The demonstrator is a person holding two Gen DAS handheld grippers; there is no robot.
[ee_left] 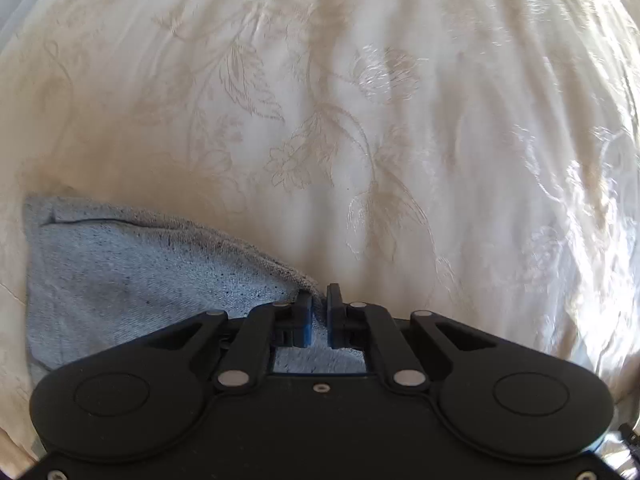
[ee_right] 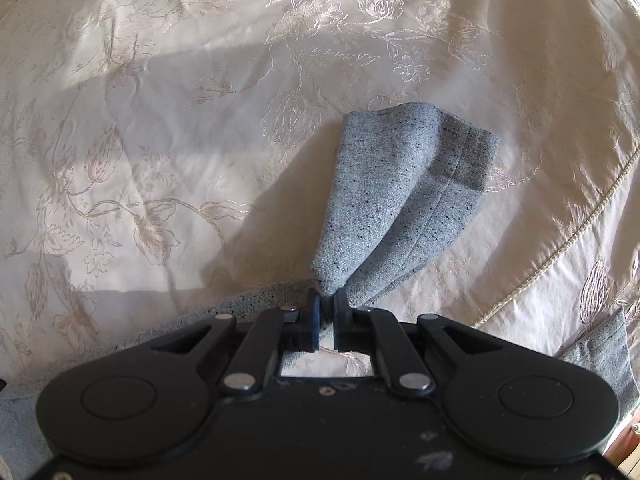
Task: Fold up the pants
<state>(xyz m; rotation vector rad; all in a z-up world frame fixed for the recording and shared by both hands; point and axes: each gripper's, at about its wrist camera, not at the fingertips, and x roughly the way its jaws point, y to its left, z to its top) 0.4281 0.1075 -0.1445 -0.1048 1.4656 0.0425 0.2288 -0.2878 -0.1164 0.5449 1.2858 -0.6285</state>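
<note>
- Pants (ee_left: pixel 120 272) of speckled grey-blue fabric are lying on the cream floral bedspread (ee_left: pixel 360 120) in the left wrist view, lower left; the left gripper (ee_left: pixel 319 304) is pinching their edge.
- Right wrist view: the right gripper (ee_right: pixel 327 304) is clenching a bunched pant leg (ee_right: pixel 404 200), whose hemmed end is fanning out over the bedspread (ee_right: pixel 160 120).

Pants (ee_right: pixel 400 196) – matt flecked grey knit; bedspread (ee_right: pixel 200 120) – glossy embroidered cream satin
</note>
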